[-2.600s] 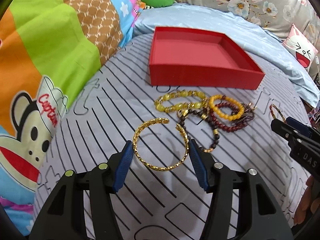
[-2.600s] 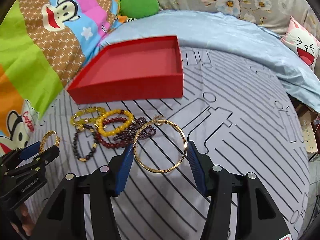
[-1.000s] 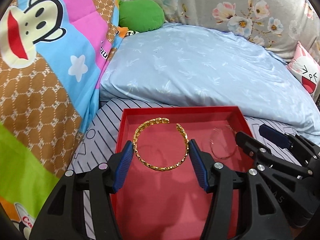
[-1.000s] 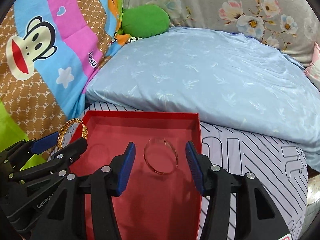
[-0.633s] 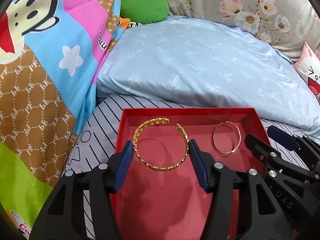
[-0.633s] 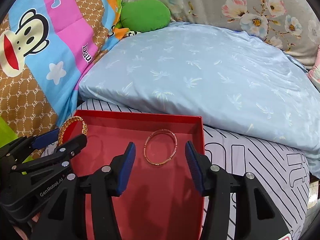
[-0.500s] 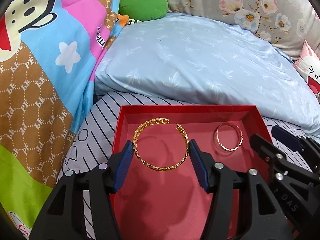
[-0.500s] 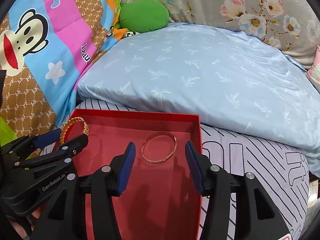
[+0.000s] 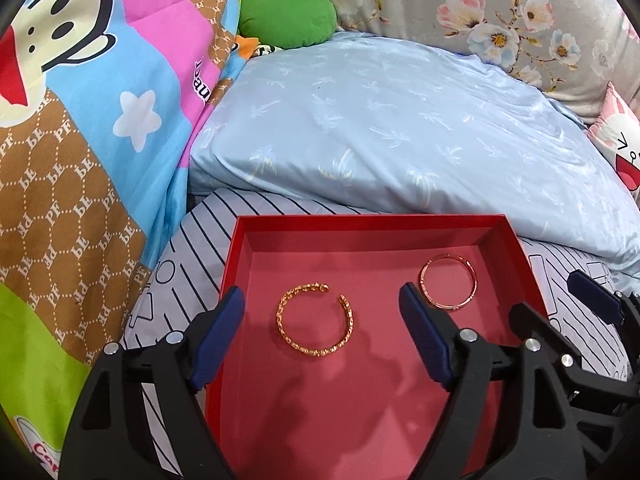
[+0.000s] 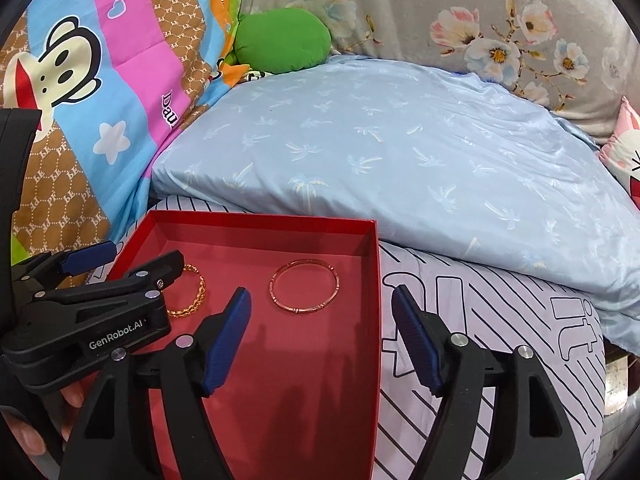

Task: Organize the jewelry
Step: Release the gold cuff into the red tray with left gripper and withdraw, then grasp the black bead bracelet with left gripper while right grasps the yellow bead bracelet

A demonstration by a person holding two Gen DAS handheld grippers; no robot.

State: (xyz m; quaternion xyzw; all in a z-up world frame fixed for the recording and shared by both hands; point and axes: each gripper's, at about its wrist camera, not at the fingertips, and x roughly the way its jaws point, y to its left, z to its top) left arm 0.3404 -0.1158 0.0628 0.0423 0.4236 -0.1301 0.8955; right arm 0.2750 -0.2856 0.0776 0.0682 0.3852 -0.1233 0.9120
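Two bangles lie apart in the red tray [image 9: 240,240]: chain cuff [image 9: 315,320] left, thin bangle [image 9: 448,282] right. Left gripper [image 9: 320,336] and right gripper [image 10: 320,332] hover with jaws spread, holding nothing.

left wrist: close, looking down-forward into red tray [image 9: 236,264] | right wrist: same, from tray's right | shared: tray [image 10: 372,280]

- In the right wrist view the left gripper [image 10: 132,264] covers the near-left part of the gold chain bangle [image 10: 196,292]
- The red tray [image 9: 360,224] runs off the lower edge of the left wrist view, so its near wall is unseen
- The cartoon pillow [image 9: 624,152] is cut by the right edge
- Fingers [image 10: 24,436] at lower left are mostly hidden, probably the left hand
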